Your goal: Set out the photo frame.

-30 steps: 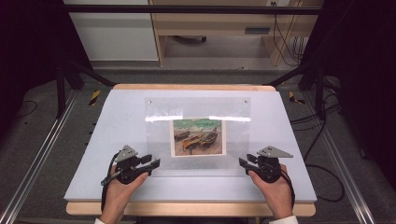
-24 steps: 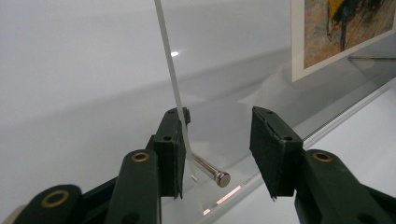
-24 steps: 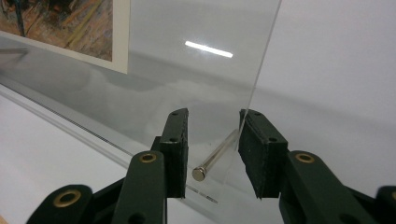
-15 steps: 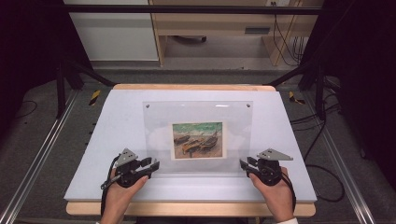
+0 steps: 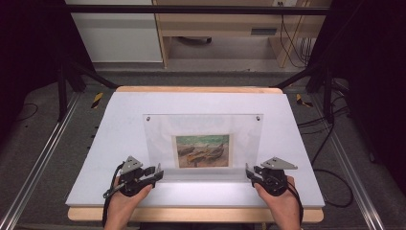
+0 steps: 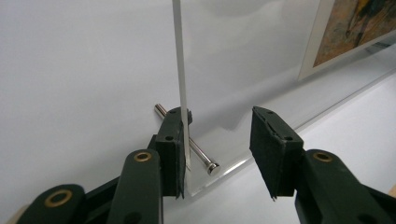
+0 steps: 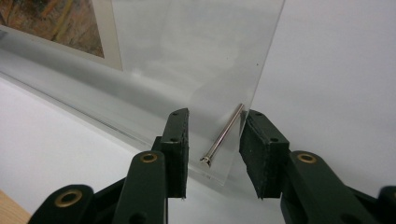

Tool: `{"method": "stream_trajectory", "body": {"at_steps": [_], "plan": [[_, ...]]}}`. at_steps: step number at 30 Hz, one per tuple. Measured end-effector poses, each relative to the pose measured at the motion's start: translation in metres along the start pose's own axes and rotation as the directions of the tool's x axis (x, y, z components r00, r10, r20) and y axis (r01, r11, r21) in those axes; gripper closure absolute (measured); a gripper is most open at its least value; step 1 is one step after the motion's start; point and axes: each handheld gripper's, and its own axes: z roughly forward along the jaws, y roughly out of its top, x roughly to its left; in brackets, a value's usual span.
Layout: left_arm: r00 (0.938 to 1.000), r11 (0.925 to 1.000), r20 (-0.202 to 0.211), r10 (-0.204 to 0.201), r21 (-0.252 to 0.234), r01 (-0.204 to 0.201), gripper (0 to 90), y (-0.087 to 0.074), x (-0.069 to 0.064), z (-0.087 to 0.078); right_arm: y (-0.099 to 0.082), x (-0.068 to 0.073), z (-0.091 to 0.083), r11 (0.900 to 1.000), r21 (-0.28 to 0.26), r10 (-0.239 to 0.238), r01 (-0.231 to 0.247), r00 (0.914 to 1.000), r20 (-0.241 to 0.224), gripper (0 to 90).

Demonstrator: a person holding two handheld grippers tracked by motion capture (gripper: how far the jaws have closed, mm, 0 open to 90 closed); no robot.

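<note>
My white surface point(image 5: 119, 143) sits on a wooden board between metal floor rails, with a pale cabinet and wooden desk behind, and the clear acrylic frame point(image 5: 203, 143) with its boat picture point(image 5: 202, 151) stands mid-surface. My left tool point(image 5: 155, 173) reaches the frame's near left corner, jaws spread around the panel edge and its metal pin point(image 6: 187, 140). My right tool point(image 5: 250, 173) meets the right corner, jaws spread around the other pin point(image 7: 224, 135).

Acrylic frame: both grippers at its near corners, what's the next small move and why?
Probably close both grippers. The left gripper and right gripper are open, each straddling a near corner of the acrylic frame beside a metal pin, so neither has a secure hold yet.
</note>
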Motion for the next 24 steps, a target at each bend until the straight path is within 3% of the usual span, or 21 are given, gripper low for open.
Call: {"method": "stream_trajectory", "body": {"at_steps": [6, 24], "plan": [[0.9996, 0.999, -0.01, 0.026, 0.038, -0.025, 53.9, -0.0018, -0.0041, 0.0018, -0.004, 0.004, -0.0009, 0.9994, 0.031, -0.013, 0.012, 0.9999, 0.011, 62.9], [0.9992, 0.9984, -0.009, 0.039, 0.041, -0.039, 53.5, -0.0017, -0.0042, 0.0019, -0.0062, 0.0051, -0.0012, 0.9992, 0.038, -0.016, 0.016, 0.9998, 0.014, 63.3]]}}
